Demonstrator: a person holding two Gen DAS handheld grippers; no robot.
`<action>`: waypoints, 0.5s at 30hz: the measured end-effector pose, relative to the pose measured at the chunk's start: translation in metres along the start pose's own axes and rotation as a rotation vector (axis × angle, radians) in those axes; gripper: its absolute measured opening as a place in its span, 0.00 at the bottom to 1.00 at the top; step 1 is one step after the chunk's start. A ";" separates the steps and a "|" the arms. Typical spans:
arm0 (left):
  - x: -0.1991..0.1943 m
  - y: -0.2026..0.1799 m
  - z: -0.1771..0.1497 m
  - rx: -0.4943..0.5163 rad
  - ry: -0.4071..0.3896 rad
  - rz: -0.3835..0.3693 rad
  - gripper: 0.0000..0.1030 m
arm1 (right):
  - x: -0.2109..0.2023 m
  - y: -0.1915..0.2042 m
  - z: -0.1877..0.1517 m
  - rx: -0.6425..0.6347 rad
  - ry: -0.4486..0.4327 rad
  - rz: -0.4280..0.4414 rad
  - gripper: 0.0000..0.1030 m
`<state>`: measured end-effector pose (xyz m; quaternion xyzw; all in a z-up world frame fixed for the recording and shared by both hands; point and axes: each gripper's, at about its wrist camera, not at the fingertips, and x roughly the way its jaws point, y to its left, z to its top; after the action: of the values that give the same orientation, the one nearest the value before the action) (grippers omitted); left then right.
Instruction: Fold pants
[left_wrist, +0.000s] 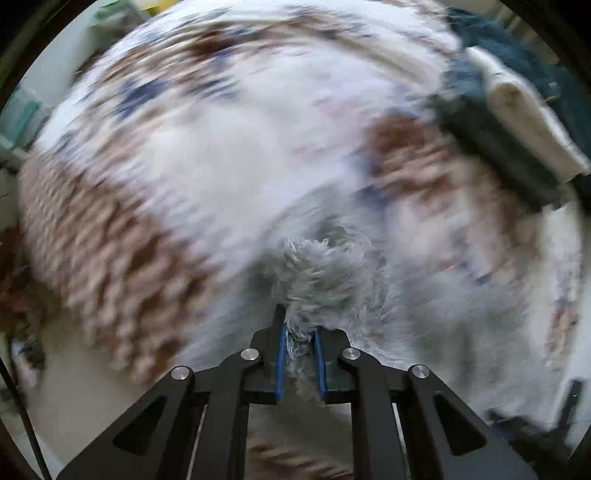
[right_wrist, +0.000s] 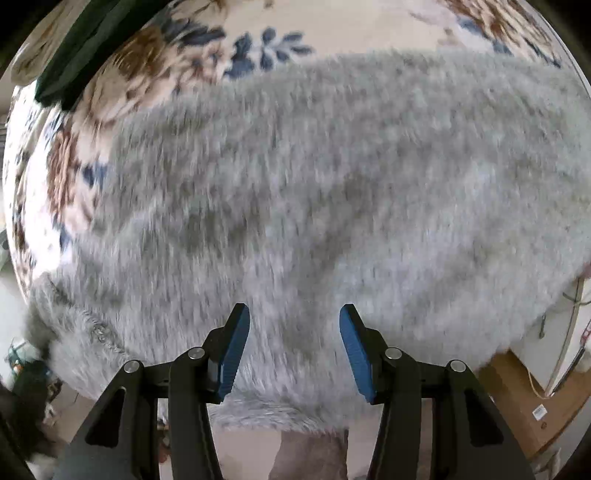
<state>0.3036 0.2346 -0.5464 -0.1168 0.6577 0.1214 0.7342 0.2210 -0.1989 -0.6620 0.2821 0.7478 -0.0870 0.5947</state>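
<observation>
Left claw (left_wrist: 300, 341) clamped on a tuft of grey fluffy pants (left_wrist: 325, 273), blue pads (left_wrist: 282, 354) pinching the fleece tight, pointing straight down. Just past the pinch, fleece bunched up; beyond it, the floral bed cover (left_wrist: 184, 155), blurred throughout. Further on, toward the far right edge of the bed, a dark green folded cloth (left_wrist: 476, 122) with a cream one (left_wrist: 532, 122) lying on it.

Right claw (right_wrist: 294, 345) apart, blue pads (right_wrist: 236, 350) clear of the fabric, nothing gripped, hovering over the pants (right_wrist: 332, 192). Pants spread flat across the bed, near hem at the bed's near edge. Beyond the pants, floral cover (right_wrist: 122, 85) bare; at the far left corner, a dark green cloth (right_wrist: 81, 40). Off the bed's right edge, a cardboard box (right_wrist: 517, 398).
</observation>
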 end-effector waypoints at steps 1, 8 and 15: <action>0.009 0.016 -0.010 -0.028 0.021 0.029 0.10 | 0.000 -0.003 -0.010 0.006 0.012 0.013 0.52; 0.040 0.073 -0.050 -0.254 0.150 -0.085 0.24 | 0.002 -0.062 -0.069 0.214 0.061 0.106 0.52; 0.044 0.049 -0.029 -0.295 0.094 -0.144 0.50 | -0.002 -0.110 -0.084 0.418 0.054 0.174 0.52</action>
<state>0.2646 0.2717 -0.5936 -0.2757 0.6562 0.1581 0.6844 0.0926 -0.2512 -0.6594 0.4648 0.7020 -0.1811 0.5084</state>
